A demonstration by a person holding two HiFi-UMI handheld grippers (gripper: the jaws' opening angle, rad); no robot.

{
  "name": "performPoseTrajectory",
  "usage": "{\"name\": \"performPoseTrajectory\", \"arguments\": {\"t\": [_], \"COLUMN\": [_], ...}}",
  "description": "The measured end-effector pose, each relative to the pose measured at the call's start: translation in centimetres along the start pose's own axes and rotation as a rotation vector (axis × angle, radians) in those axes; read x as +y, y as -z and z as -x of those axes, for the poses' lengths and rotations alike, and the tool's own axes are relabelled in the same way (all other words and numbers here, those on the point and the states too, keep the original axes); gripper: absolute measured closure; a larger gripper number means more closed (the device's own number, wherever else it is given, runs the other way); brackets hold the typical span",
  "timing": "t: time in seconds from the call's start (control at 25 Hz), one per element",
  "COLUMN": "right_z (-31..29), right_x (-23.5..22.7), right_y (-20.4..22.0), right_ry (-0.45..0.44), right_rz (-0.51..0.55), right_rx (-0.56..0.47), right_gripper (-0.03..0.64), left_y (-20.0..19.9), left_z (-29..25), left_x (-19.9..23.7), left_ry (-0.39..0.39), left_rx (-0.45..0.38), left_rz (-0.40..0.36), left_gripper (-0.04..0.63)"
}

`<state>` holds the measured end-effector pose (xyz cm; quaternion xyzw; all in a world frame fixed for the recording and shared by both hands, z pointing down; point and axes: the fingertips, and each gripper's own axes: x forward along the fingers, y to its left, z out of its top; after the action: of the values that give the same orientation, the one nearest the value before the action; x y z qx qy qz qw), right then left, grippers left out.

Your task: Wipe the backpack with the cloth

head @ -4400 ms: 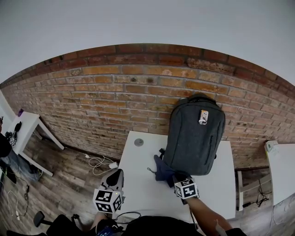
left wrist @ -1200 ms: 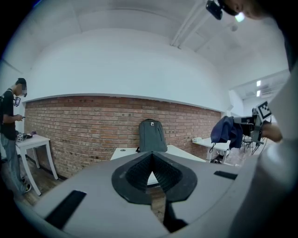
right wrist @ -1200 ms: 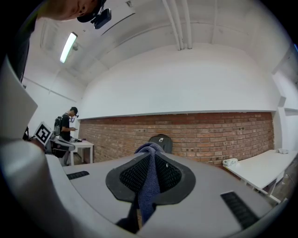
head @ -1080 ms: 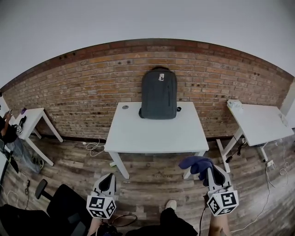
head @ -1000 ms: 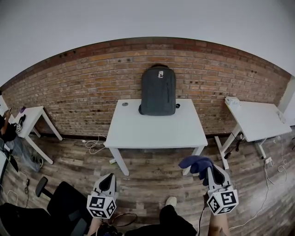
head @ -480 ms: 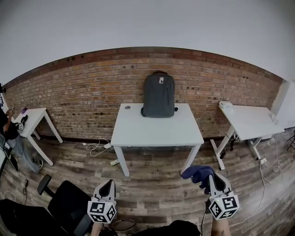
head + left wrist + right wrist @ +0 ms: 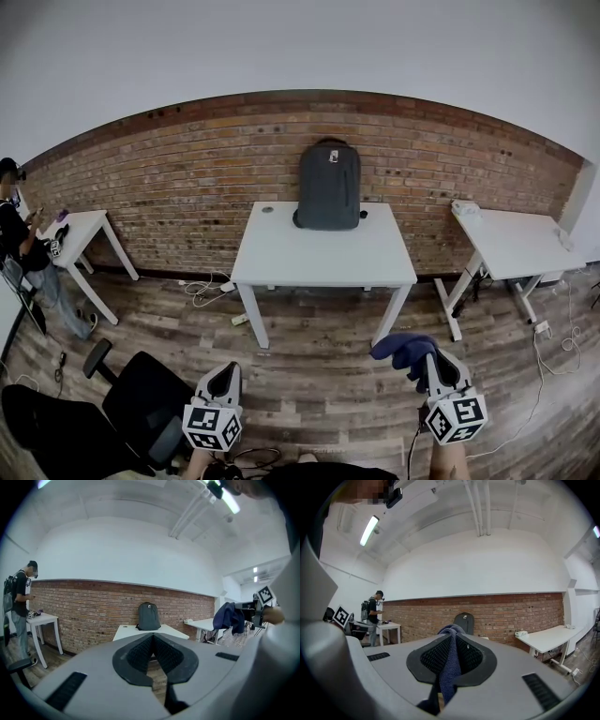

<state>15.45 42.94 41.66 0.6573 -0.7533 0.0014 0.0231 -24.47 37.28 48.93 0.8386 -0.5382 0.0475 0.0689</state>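
Holding both grippers low over the wooden floor (image 7: 319, 342), I am well back from the white tabletop (image 7: 323, 261). My right gripper (image 7: 431, 364) is clamped on the dark blue cloth (image 7: 401, 348), which bunches above the jaw tips and, in the right gripper view, runs down between the jaws as a pinched fold. My left gripper (image 7: 228, 373) has its jaws pressed together with nothing between them. I see the grey backpack (image 7: 329, 187) upright at the back edge of the tabletop, against the brick wall (image 7: 187, 178), well apart from both grippers. A small round disc (image 7: 268, 209) lies on the tabletop left of the backpack. Another white table (image 7: 511, 246) stands to the right, a black office chair (image 7: 141, 412) sits near my left gripper, and a person (image 7: 17, 234) stands by a small table (image 7: 80, 225) at far left
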Motion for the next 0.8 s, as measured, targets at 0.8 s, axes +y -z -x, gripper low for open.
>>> {"name": "performPoseTrajectory", "arguments": {"t": [0.8], "right_z": [9.2], "right_x": [-6.1], "right_y": [-1.5], "right_ry": [-0.142], "right_rz": [0.013], "right_rx": [-0.066], "right_gripper": [0.588], "left_y": [-0.1], "left_z": [6.8], "left_x": [-14.6], "left_ry": [-0.073], "left_rx": [0.004], "left_rz": [-0.045], "left_gripper": [0.598]}}
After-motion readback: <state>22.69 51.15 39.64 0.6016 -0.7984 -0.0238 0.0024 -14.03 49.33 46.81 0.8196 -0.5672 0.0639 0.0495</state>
